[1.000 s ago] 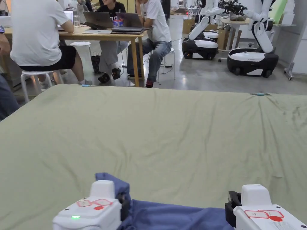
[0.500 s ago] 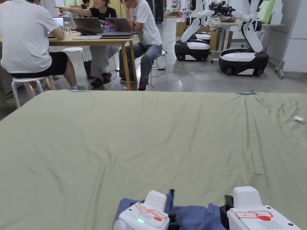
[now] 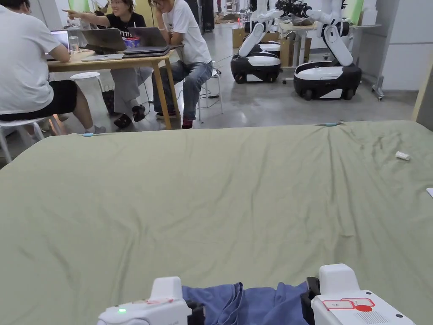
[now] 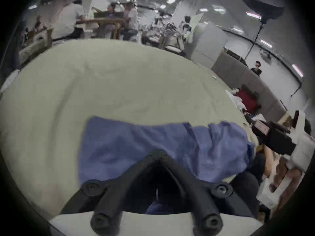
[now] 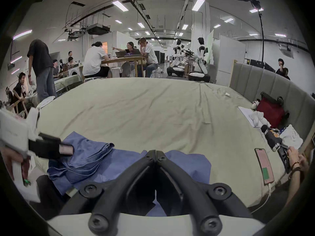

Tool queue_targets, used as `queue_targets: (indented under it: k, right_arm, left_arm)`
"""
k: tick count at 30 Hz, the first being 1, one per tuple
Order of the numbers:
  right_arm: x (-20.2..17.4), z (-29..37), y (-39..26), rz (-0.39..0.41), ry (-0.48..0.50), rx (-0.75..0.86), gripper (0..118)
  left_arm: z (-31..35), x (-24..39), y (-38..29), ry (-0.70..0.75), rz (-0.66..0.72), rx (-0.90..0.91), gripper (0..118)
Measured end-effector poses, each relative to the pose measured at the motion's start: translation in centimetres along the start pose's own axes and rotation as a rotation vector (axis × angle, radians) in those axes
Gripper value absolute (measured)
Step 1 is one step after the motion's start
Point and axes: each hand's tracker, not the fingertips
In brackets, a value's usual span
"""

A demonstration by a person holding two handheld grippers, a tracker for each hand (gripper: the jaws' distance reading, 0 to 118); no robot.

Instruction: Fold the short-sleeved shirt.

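1. Right gripper (image 5: pixel 156 152): jaws pressed together, tips meeting on the blue shirt (image 5: pixel 187 164) fabric; looks clamped on its near edge.
2. Left gripper (image 4: pixel 157 154): jaws drawn in over blue cloth, picture blurred, so cannot tell if it pinches or is merely closed above it.
3. Shirt (image 3: pixel 249 302) lies bunched at the near edge of the green sheet (image 3: pixel 220 199), between both grippers, with loose ridges toward the left gripper (image 5: pixel 65 150).
4. Step, as I judge it: spreading the shirt flat before any fold.
5. Doing it well: hold opposite edges, pull apart evenly along the sheet's near edge, lay it further onto the sheet, smooth ridges first.
6. Phone (image 5: pixel 264 165) lies on the sheet, well right of the shirt.
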Motion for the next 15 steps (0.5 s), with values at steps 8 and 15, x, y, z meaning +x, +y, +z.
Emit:
queue_targets:
  k: [8,15]
  right_arm:
    - [1.3,-0.1,-0.4,-0.016,-0.022,-0.018,0]
    - [0.6,-0.3,-0.1,0.012,-0.01,-0.009,0]
  left_arm:
    - [-4.0,5.4,-2.9,-0.122,-0.065,-0.047,0]
    - [3.5,-0.4,0.8,0.045,0.001,0.156,0]
